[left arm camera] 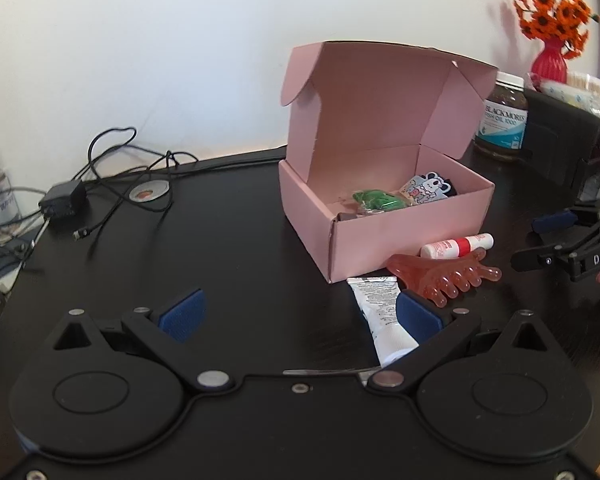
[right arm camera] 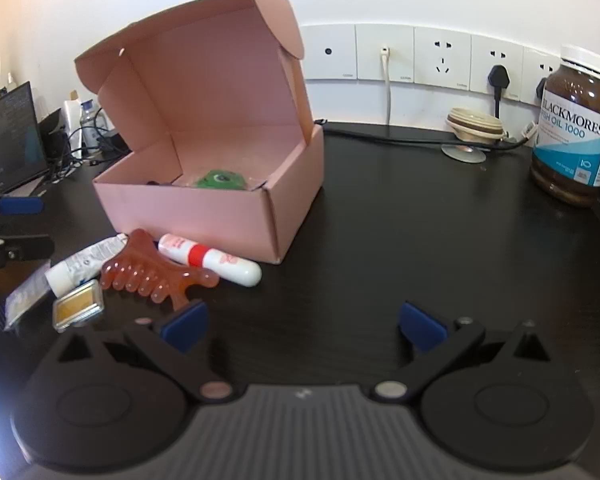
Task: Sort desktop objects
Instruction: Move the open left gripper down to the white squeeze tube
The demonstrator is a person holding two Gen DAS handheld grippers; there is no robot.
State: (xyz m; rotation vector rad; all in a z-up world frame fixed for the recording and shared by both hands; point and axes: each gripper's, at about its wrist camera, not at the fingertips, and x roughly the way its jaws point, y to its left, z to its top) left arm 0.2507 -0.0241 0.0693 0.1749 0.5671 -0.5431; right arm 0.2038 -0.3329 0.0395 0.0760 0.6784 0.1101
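Both my claws are spread wide and empty. Left claw (left arm camera: 300, 316) hangs over bare dark surface (left arm camera: 228, 248), its right pad just over the white tube (left arm camera: 380, 320). Right claw (right arm camera: 302, 326) hovers low, nothing between the pads, with the pile at its 10 o'clock.

Progress: partly done, I judge. The pink box (left arm camera: 380, 216) stands lid-up at 12 to 1 o'clock from my left claw and already holds a green toy (left arm camera: 376, 200) and a cartoon sticker card (left arm camera: 426, 190), plus something dark at the front corner I can't identify.

Still out, bunched against the box's front wall:
- white tube, lying flat
- orange comb-like massager (right arm camera: 152, 272), overlapping the tube's end
- red-and-white stick (right arm camera: 208, 260), touching the box wall or nearly
- small yellow case (right arm camera: 78, 307), and a flat foil packet (right arm camera: 26, 298) beside it at the left

Room: wide bare surface at 12 to 2 o'clock from the right claw, out to the fish oil jar (right arm camera: 576, 128). Left claw has bare surface out to the cables (left arm camera: 112, 184) at 10 o'clock. The pile is tight; the box wall crowds the stick, and the raised lid limits entry from behind, so drop from above.
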